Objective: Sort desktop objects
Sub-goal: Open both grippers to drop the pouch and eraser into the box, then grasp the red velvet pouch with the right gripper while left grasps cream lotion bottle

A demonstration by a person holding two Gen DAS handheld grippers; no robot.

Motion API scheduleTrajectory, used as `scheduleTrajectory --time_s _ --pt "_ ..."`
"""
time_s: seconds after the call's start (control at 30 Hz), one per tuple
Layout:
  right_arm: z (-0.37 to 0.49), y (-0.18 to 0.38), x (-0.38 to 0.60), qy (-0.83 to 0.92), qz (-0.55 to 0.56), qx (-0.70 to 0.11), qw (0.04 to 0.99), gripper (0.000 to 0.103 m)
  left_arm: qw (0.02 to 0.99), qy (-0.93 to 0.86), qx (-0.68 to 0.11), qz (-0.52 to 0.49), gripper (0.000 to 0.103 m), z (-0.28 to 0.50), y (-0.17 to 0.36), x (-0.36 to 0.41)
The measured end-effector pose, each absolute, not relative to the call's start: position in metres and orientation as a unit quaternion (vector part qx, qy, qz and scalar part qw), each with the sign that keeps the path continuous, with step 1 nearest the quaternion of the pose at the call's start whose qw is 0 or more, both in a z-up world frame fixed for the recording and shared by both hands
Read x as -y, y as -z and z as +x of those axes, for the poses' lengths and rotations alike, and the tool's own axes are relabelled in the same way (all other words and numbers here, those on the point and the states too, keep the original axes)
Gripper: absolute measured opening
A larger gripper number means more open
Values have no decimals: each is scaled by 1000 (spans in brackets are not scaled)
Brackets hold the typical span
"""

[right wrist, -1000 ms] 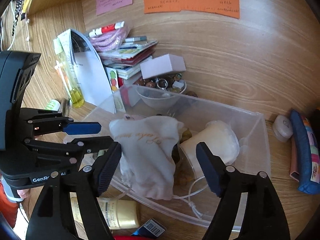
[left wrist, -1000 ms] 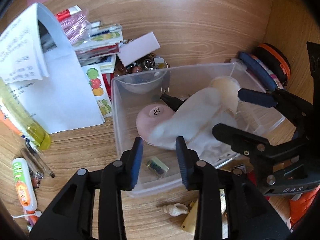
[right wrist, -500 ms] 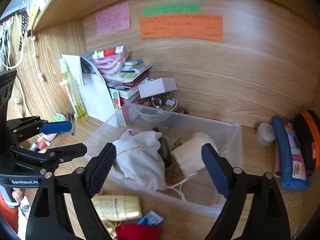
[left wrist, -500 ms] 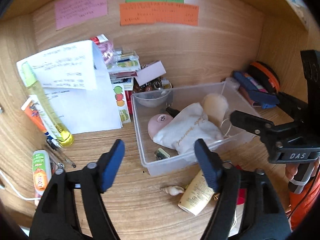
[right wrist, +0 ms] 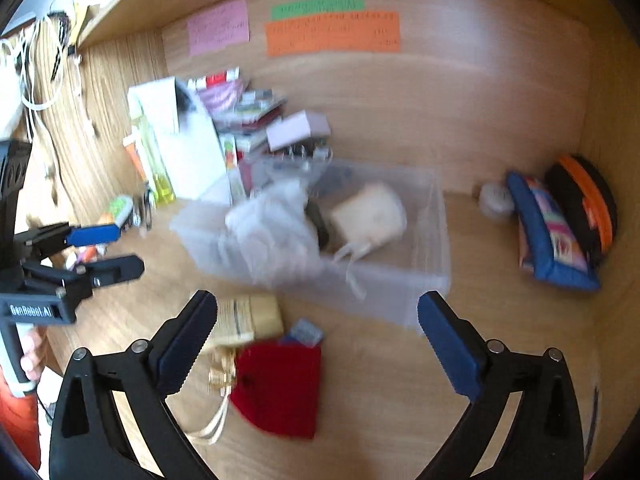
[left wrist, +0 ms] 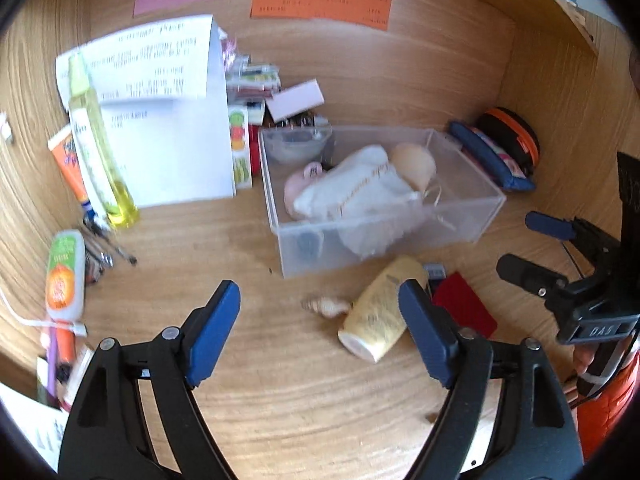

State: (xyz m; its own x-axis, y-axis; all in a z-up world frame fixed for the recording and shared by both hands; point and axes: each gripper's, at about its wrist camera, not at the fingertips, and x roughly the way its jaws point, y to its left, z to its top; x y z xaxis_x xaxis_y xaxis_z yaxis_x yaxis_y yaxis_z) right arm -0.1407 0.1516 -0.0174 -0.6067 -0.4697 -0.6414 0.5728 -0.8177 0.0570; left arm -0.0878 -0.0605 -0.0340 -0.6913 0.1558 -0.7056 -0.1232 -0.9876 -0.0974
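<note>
A clear plastic bin stands on the wooden desk and holds a white cloth pouch, a cream roll and a pink round case. In front of it lie a cream tube, a small shell and a red pouch. My left gripper is open and empty, held back from the bin. My right gripper is open and empty above the red pouch.
White papers, a yellow bottle, an orange tube and stacked booklets stand at the left. A green-orange tube and pens lie at the far left. Blue and black-orange cases lean at the right wall.
Both grippers have pulled back and up from the bin. The left gripper has opened wide. The white pouch stays in the bin.
</note>
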Motion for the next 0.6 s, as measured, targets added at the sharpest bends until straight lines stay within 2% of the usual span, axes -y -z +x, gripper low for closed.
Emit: scheduleTrajectory --time_s 0.3,0.6 --pt "-120 64 -141 866 391 -83 300 100 95 -908 32 -406 82 -71 62 59" --pt "-115 87 -121 849 415 -118 305 100 107 -897 42 -426 82 -65 85 55"
